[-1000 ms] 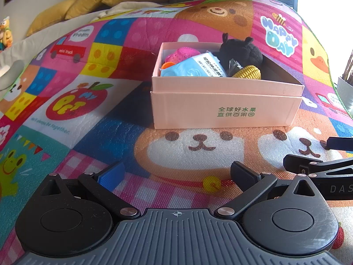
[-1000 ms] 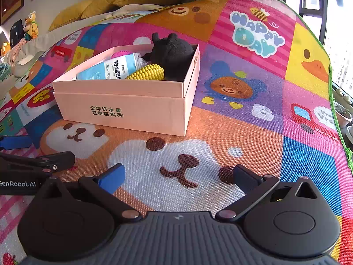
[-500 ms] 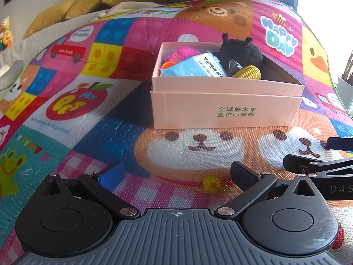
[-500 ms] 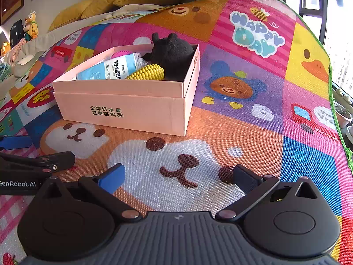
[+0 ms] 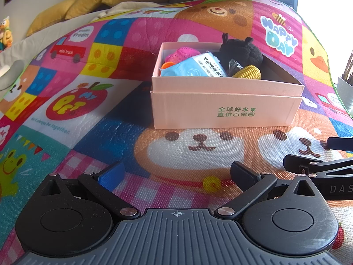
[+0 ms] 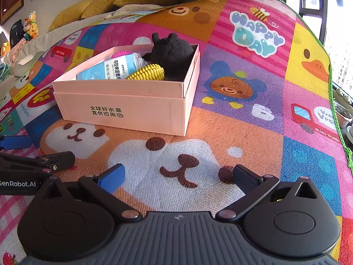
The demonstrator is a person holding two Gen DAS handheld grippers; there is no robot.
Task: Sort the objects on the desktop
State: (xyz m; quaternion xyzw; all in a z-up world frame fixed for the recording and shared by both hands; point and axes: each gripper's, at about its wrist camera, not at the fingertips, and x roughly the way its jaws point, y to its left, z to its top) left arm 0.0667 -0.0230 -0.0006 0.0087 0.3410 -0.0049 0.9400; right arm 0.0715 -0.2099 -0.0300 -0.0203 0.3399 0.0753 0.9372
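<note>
Green Chinese characters, 全球好水果 over 直供百果园, are printed on the front wall of the pale pink cardboard box (image 5: 225, 110), which stands on the colourful cartoon play mat (image 5: 99, 132). On the mat, "HAPPY DAY", "MY PET", "mini truck", "Vroom Vroom" and "We'll always be together" can be read. "GenRobot.AI" is seen on the side of the left gripper (image 6: 28, 152) in the right wrist view, and "DAS" on the right gripper (image 5: 317, 154) in the left wrist view.

Inside the box are held a light blue plastic packet with Chinese print (image 5: 194, 68), a yellow toy corn cob (image 5: 248, 72), a black plush animal (image 5: 241, 52), a pink perforated ball (image 5: 184, 54) and a small orange piece (image 5: 166, 65).

Both grippers are held low over the mat in front of the box, side by side, each with its jaws spread wide and nothing between them.

Compared with the earlier frames, nothing is seen to have shifted: grippers, box and contents lie as before.
</note>
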